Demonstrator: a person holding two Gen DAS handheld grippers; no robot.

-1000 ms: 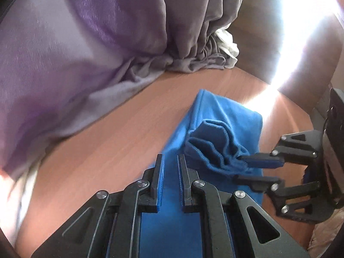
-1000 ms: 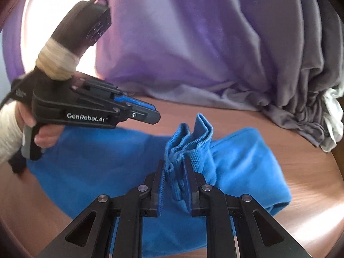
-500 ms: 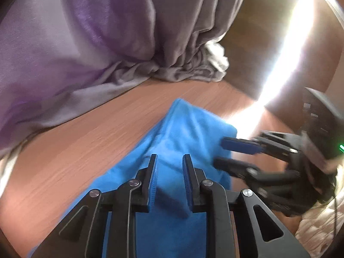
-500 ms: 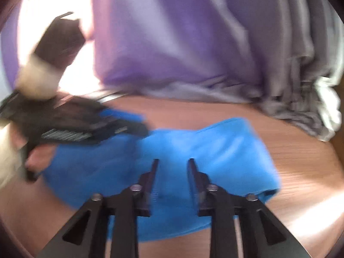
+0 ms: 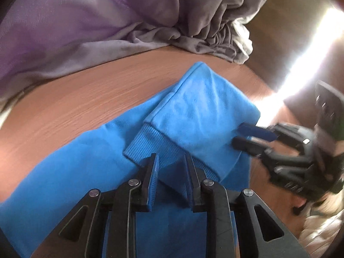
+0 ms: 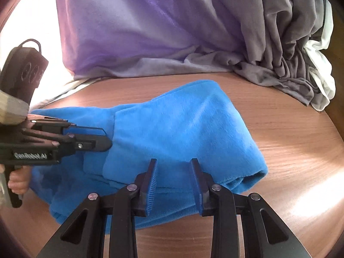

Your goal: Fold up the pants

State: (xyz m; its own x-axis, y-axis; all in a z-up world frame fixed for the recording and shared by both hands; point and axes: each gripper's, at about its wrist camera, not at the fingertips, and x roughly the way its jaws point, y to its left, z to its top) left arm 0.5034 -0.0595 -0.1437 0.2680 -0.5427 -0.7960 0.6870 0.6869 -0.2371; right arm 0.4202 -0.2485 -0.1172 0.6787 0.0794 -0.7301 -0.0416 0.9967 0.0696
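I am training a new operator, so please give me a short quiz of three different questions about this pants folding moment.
1. True or false: the right gripper is shut on the blue pants.
2. Which part of the pants lies just ahead of the left gripper? A) a zipper B) the ribbed cuff C) a belt loop
3. Fill in: the pants lie on a ______ table, with grey-purple fabric behind them.

Key:
1. False. Both grippers are open, with the fingers apart and nothing clamped.
2. B.
3. Wooden.
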